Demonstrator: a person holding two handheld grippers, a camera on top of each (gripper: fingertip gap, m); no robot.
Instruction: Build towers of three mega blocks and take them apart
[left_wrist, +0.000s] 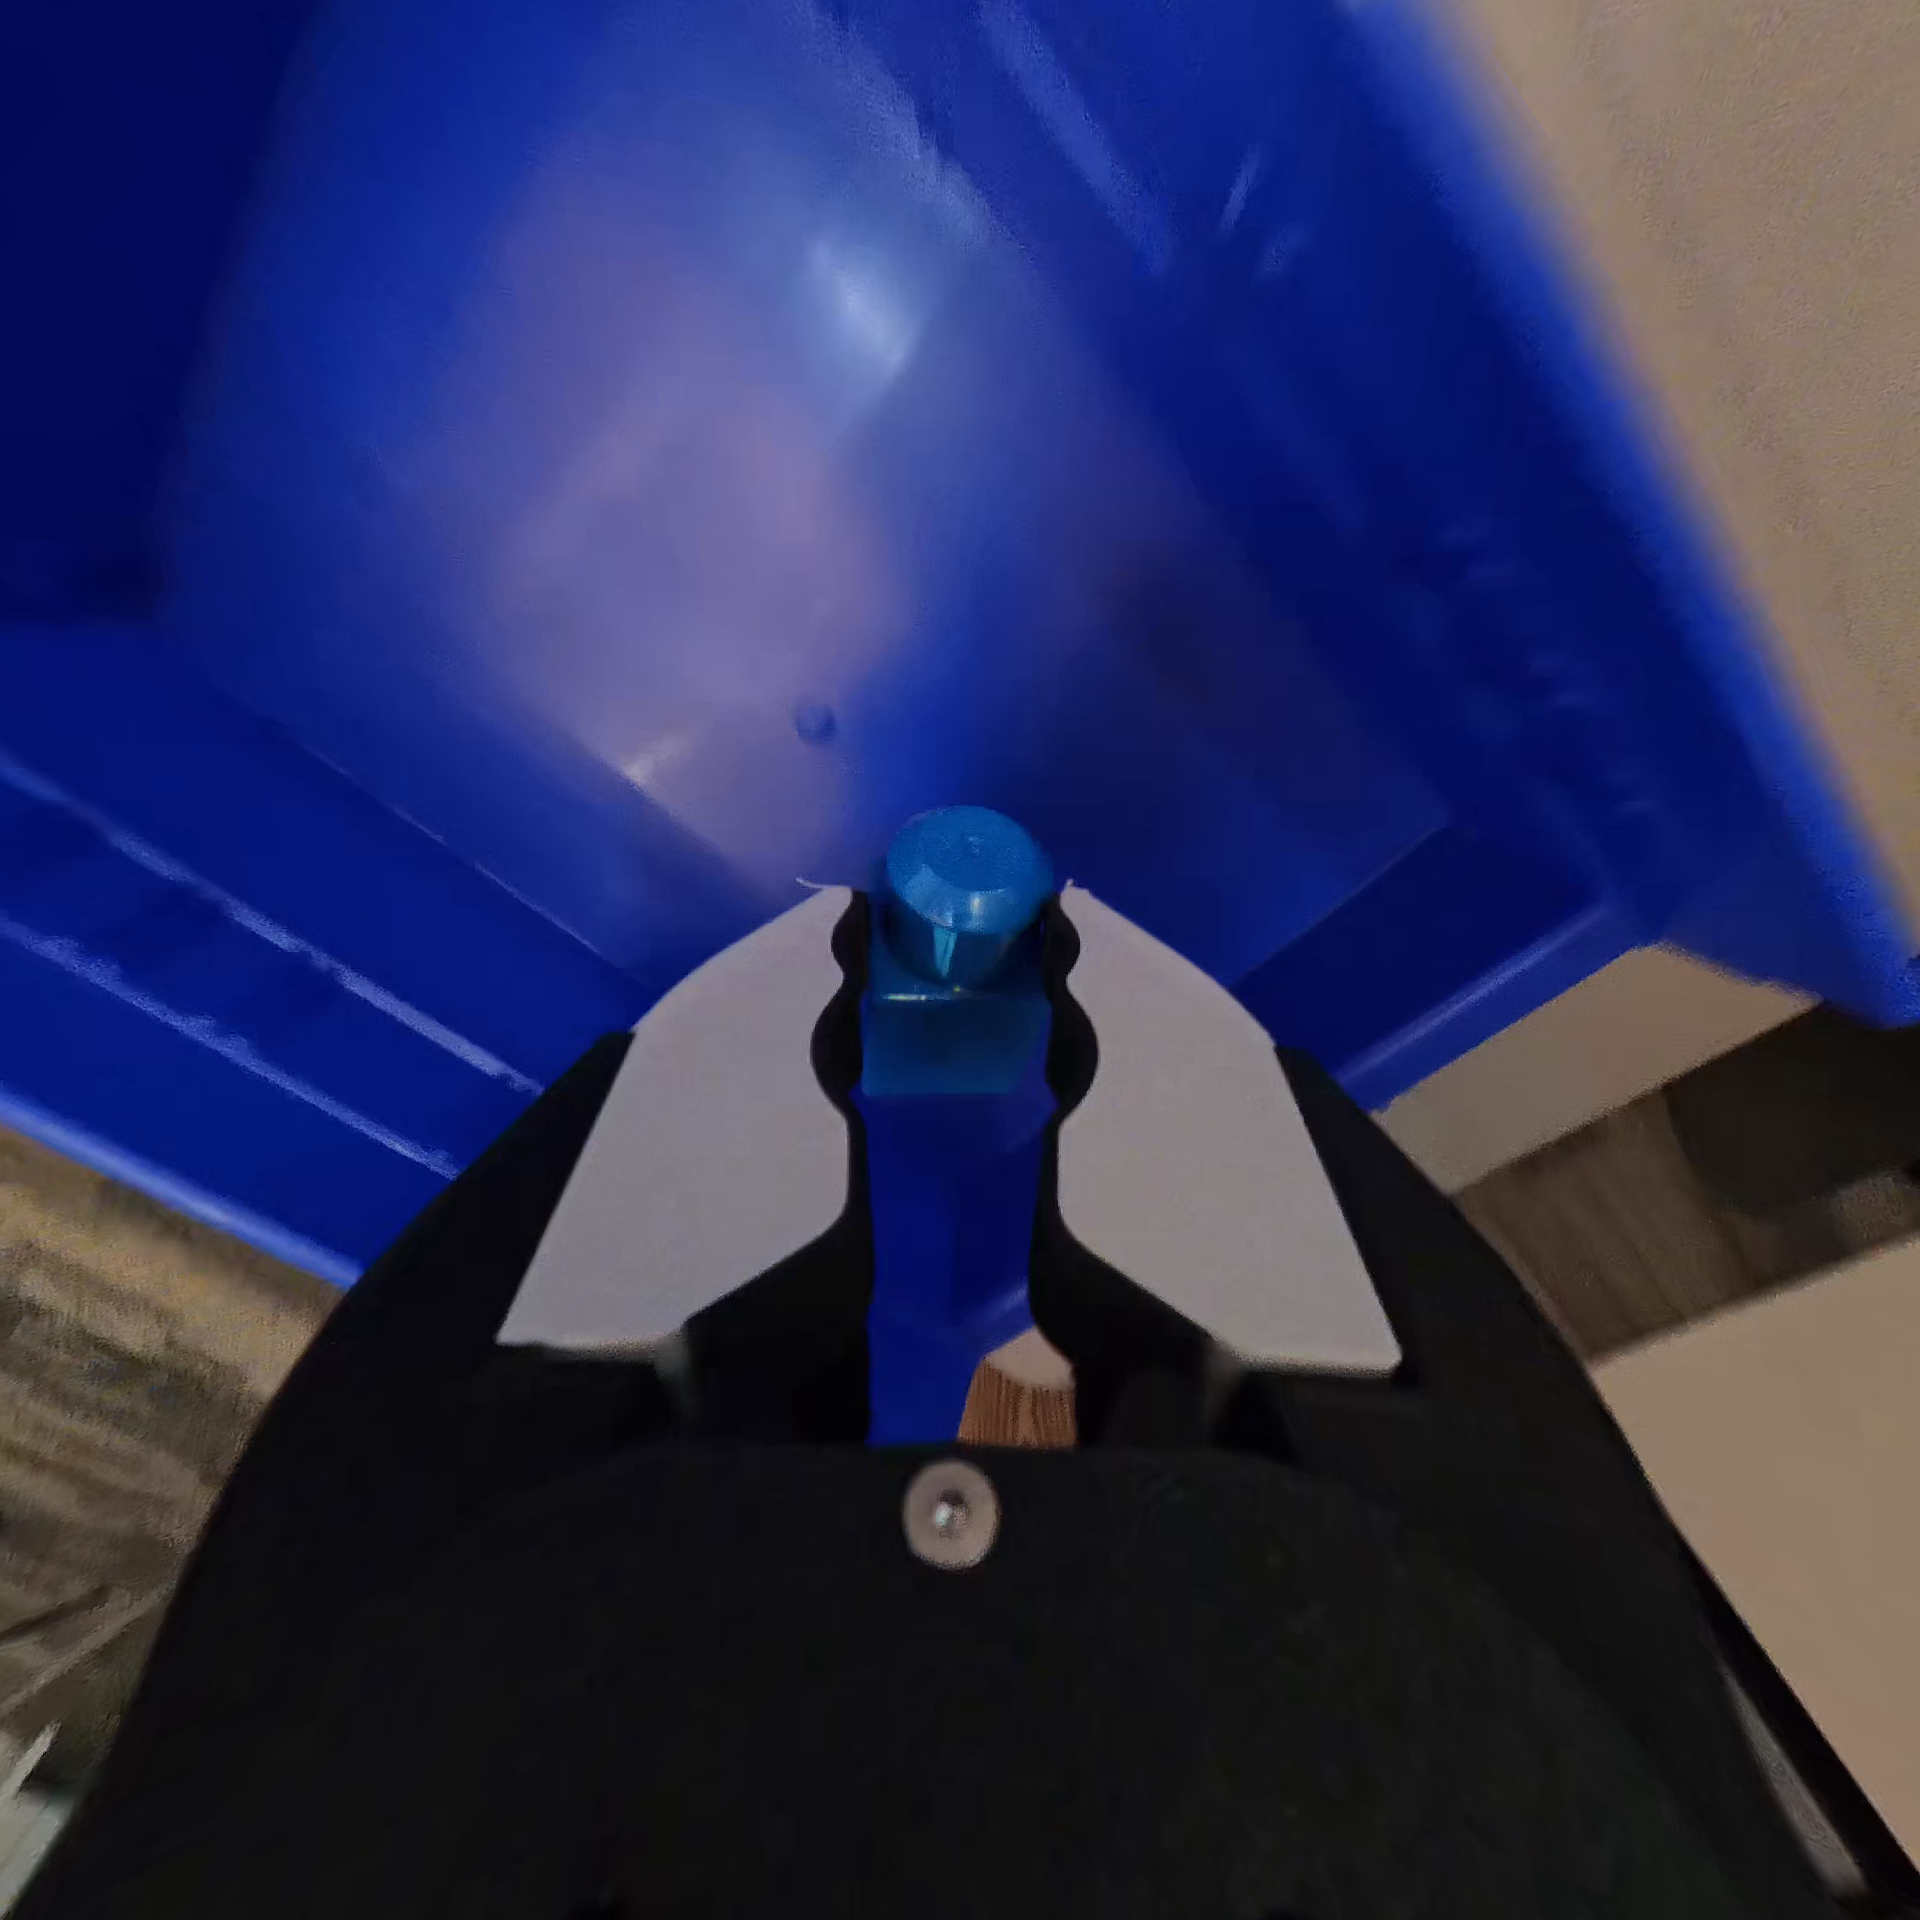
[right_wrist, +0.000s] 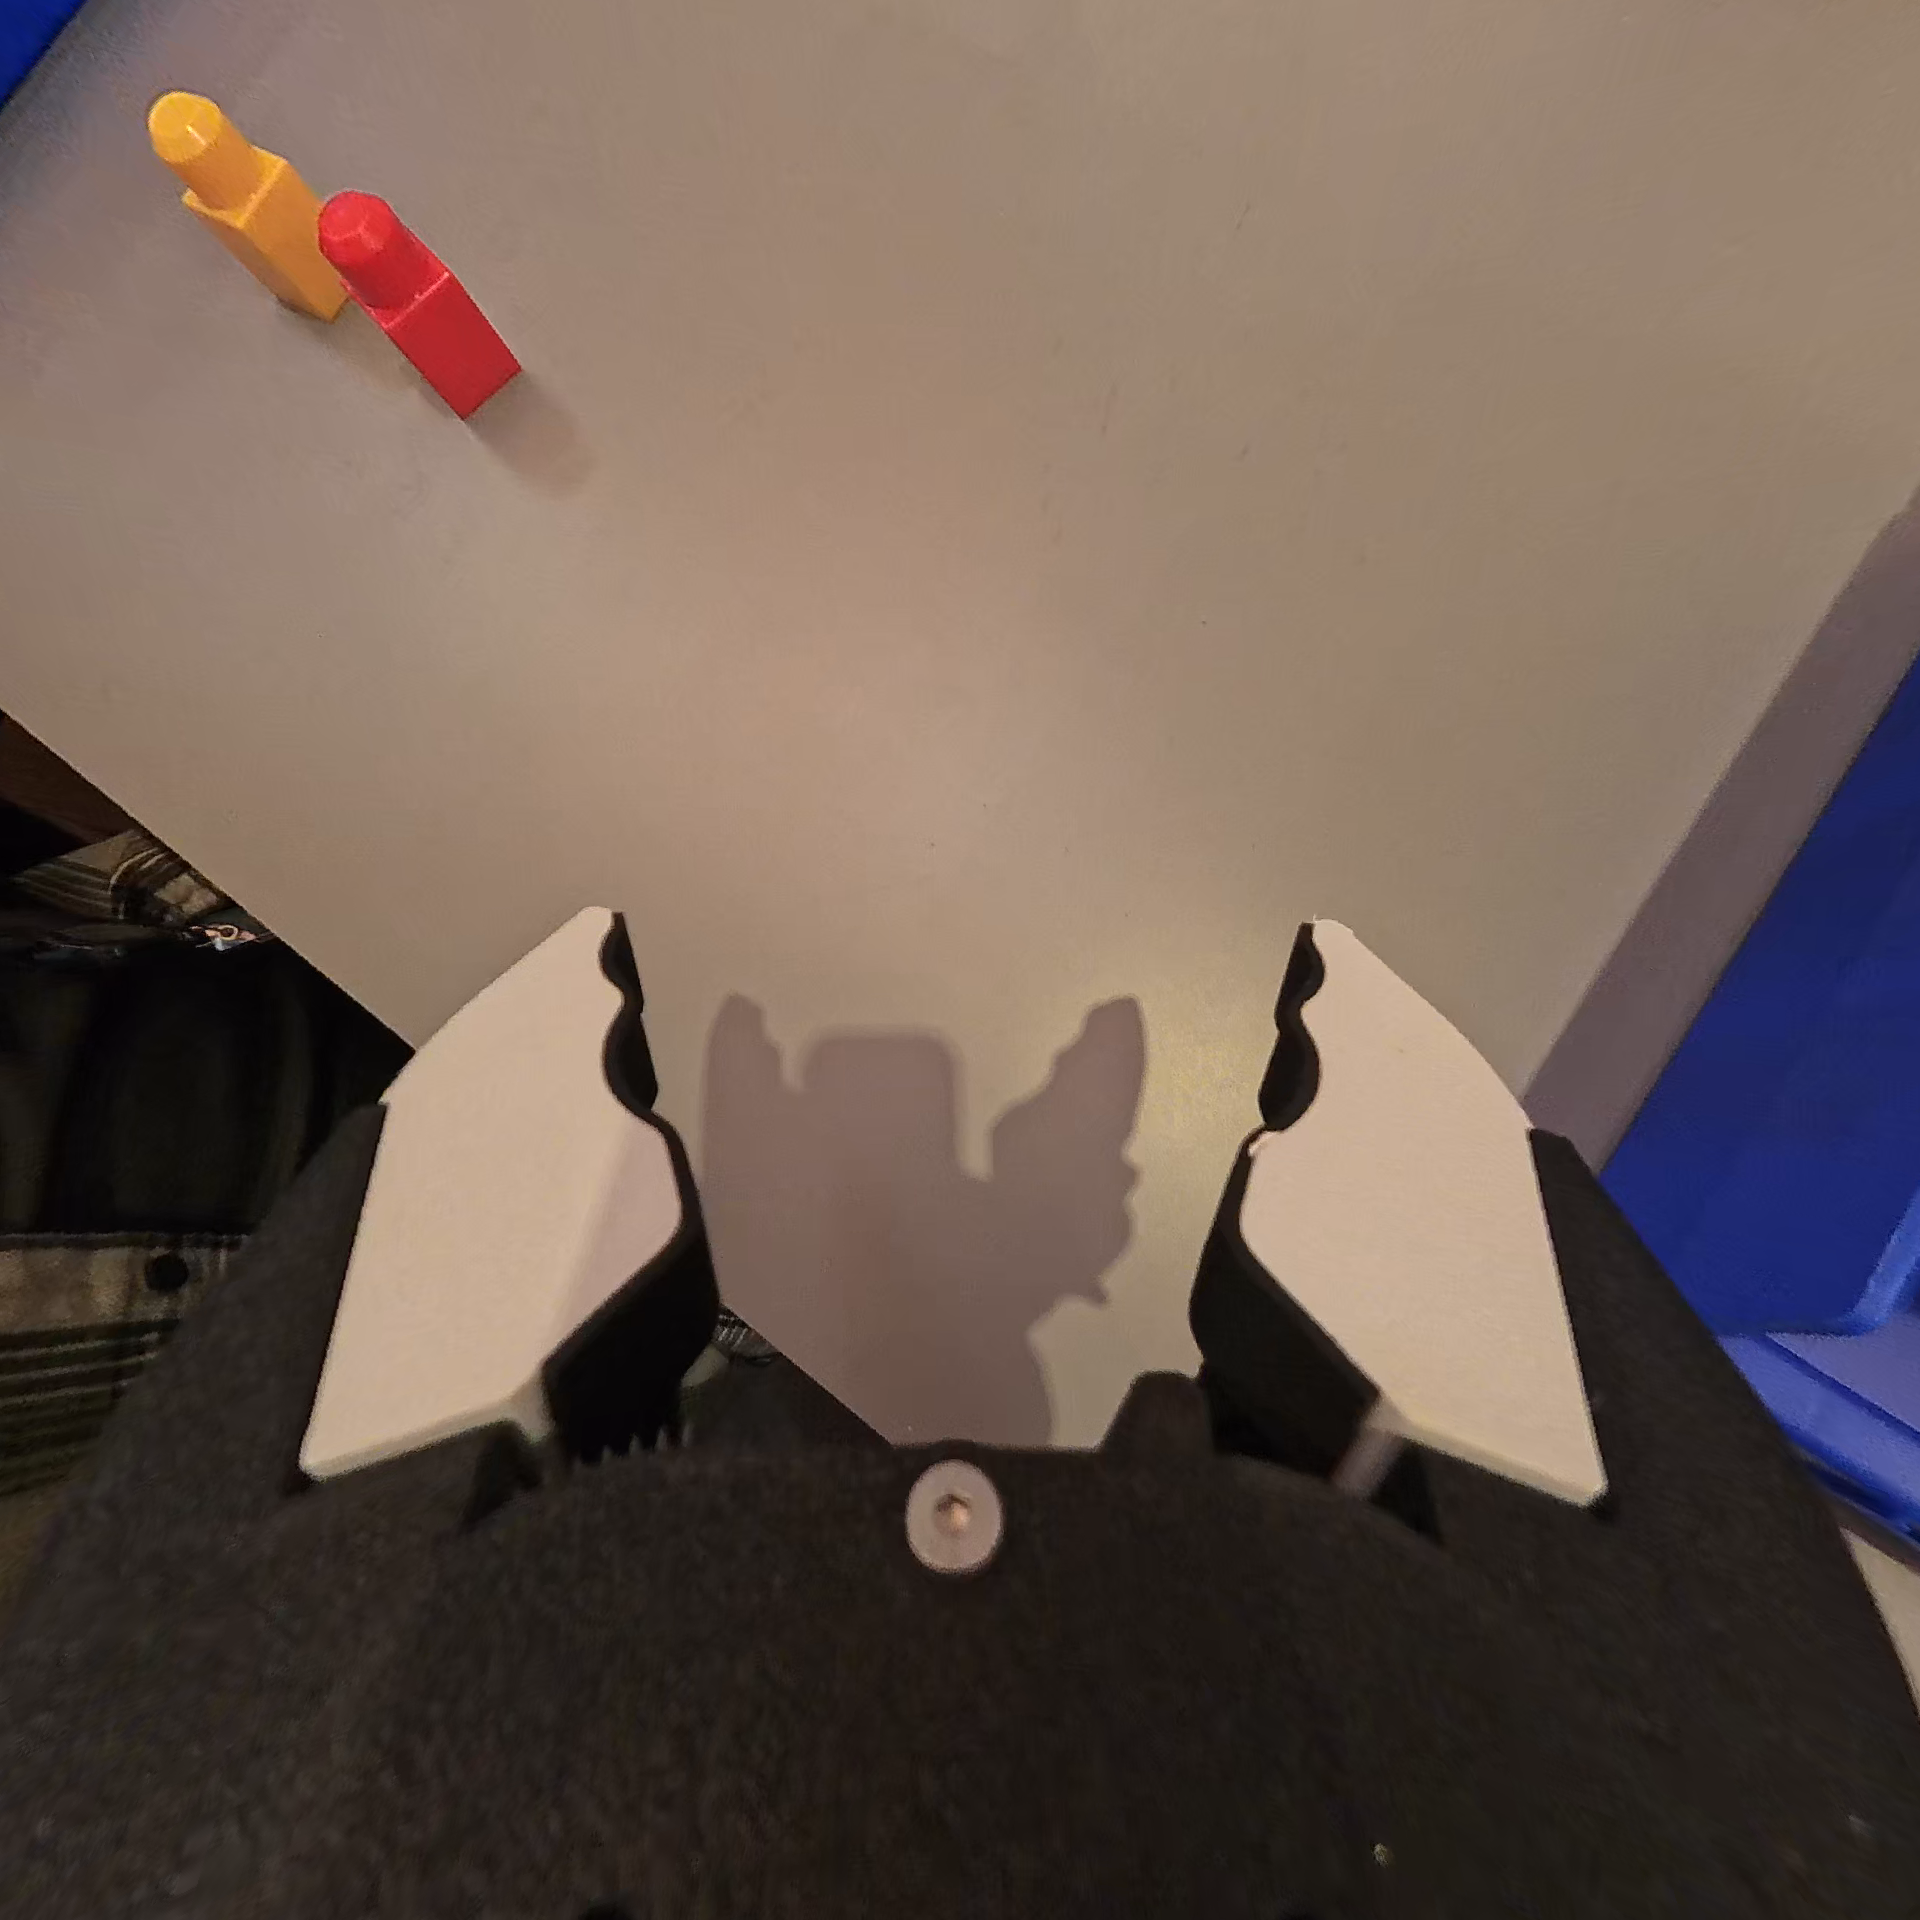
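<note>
The blue bin (left_wrist: 727, 468) looked like glossy moulded plastic, pale highlights smeared across its floor. The blue block (left_wrist: 951, 977) had a smooth, faintly metallic sheen. On the right, the yellow block (right_wrist: 249, 203) and red block (right_wrist: 421, 301) were smooth plastic with a soft shine. The table (right_wrist: 1039, 520) was matt and even, possibly laminate. The gripper body (right_wrist: 935, 1714) appeared grainy and matt, its screw (right_wrist: 956, 1509) bright metal.

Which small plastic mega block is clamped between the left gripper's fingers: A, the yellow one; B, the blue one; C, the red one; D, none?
B: in the left wrist view the left gripper is shut on the small blue plastic mega block, over the big blue plastic bin.
</note>
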